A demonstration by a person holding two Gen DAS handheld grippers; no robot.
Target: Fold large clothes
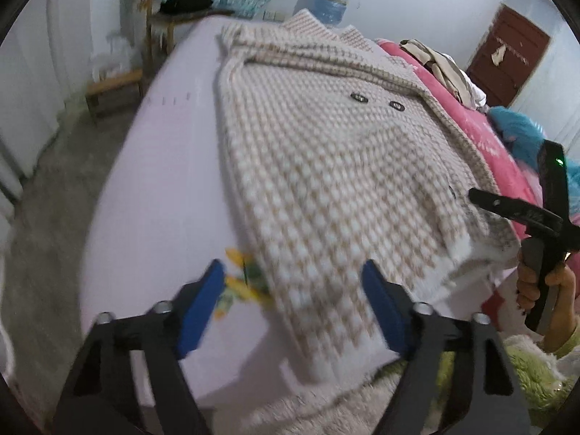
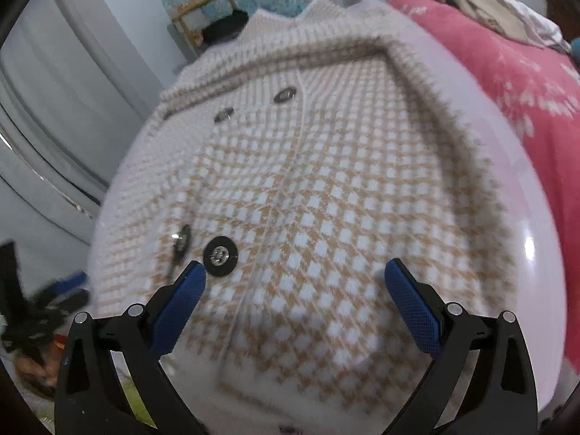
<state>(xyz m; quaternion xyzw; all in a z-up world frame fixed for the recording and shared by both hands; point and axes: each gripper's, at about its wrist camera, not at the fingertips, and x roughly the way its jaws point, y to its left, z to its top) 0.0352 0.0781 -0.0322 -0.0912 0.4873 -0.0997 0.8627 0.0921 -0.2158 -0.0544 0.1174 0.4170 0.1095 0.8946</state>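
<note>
Your left gripper point(image 1: 291, 304) and right gripper point(image 2: 295, 297) both hang with jaws apart, holding nothing, above the checked coat point(image 1: 326, 166) spread flat on the pale table point(image 1: 152, 195).

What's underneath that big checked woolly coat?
The checked coat lies on a pale lilac sheet, which shows along its sides. A pink blanket lies beside it. What the sheet covers, and anything directly beneath the coat, is hidden.

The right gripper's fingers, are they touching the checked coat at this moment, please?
Cannot tell. In the right wrist view the right gripper stands open over the checked coat, with no cloth pinched between the fingers, but the blurred picture shows neither contact nor gap plainly.
</note>
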